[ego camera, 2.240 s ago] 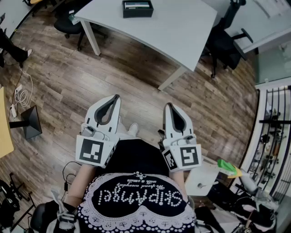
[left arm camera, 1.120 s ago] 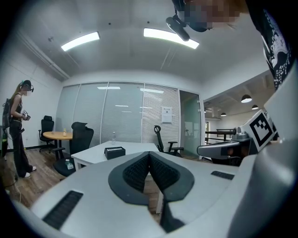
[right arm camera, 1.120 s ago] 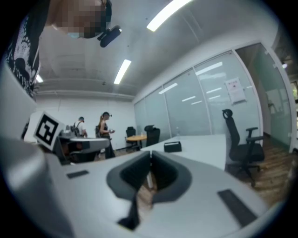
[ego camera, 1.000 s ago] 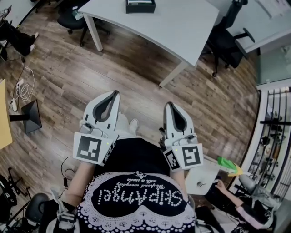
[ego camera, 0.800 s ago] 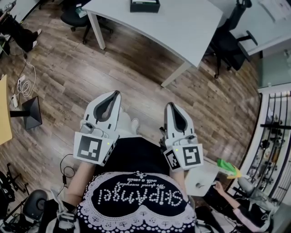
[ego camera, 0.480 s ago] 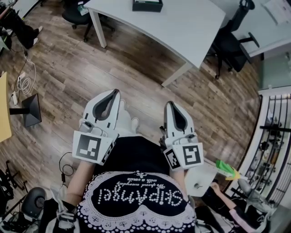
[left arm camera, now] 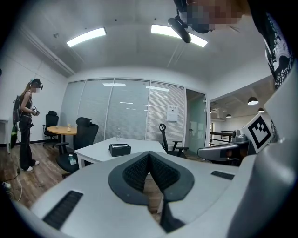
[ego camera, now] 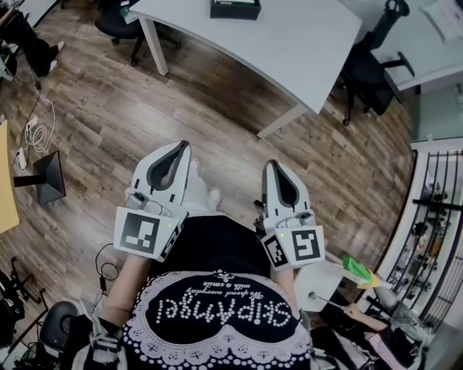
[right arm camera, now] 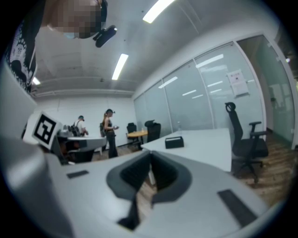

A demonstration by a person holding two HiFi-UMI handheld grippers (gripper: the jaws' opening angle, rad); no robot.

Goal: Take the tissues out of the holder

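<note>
A black tissue holder (ego camera: 235, 7) sits on a white table (ego camera: 289, 43) at the top edge of the head view, far ahead of both grippers. My left gripper (ego camera: 182, 147) and right gripper (ego camera: 270, 166) are held side by side in front of my body over the wooden floor, both shut with nothing between the jaws. The left gripper view shows the holder (left arm camera: 119, 149) on the table beyond the jaw tips of the left gripper (left arm camera: 149, 155). In the right gripper view the holder (right arm camera: 174, 142) is small and distant past the right gripper (right arm camera: 150, 157). No tissue shows at this distance.
Black office chairs stand at the table's right (ego camera: 369, 65) and far left (ego camera: 116, 25). A black floor stand (ego camera: 40, 186) and cables lie to the left, and a railing (ego camera: 434, 217) runs along the right. A person (left arm camera: 25, 123) stands at the left, others (right arm camera: 109, 132) further back.
Both grippers keep the same shut pose in front of my body. The table and holder have slid slightly up and to the right in the head view, and the floor has shifted under me.
</note>
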